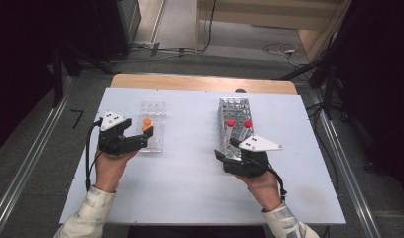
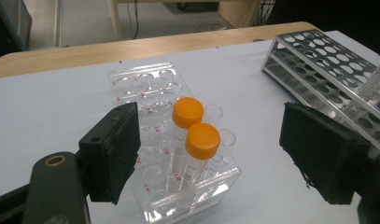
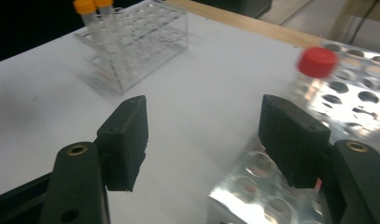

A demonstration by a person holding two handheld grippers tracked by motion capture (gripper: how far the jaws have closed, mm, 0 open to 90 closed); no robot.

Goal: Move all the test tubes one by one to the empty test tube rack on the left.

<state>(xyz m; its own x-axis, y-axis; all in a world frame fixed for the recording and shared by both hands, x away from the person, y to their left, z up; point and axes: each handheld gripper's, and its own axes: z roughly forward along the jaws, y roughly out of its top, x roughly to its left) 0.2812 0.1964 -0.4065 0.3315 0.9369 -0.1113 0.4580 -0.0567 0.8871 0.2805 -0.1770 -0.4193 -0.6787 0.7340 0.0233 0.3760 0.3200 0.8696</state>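
Seen from above, two forearms reach in over a pale table [image 1: 189,173]; the left gripper [image 1: 142,140] lies level, pointing sideways at a clear rack [image 1: 152,126] holding two orange-capped tubes [image 2: 197,140], jaws wide apart around them, not touching; the right gripper [image 1: 228,148] points forward at a metal rack [image 1: 235,124] with two red-capped tubes [image 1: 239,124], jaws wide open, empty.

Right gripper [image 3: 204,140] gapes empty between clear rack [image 3: 141,44] and metal rack [image 3: 271,186].
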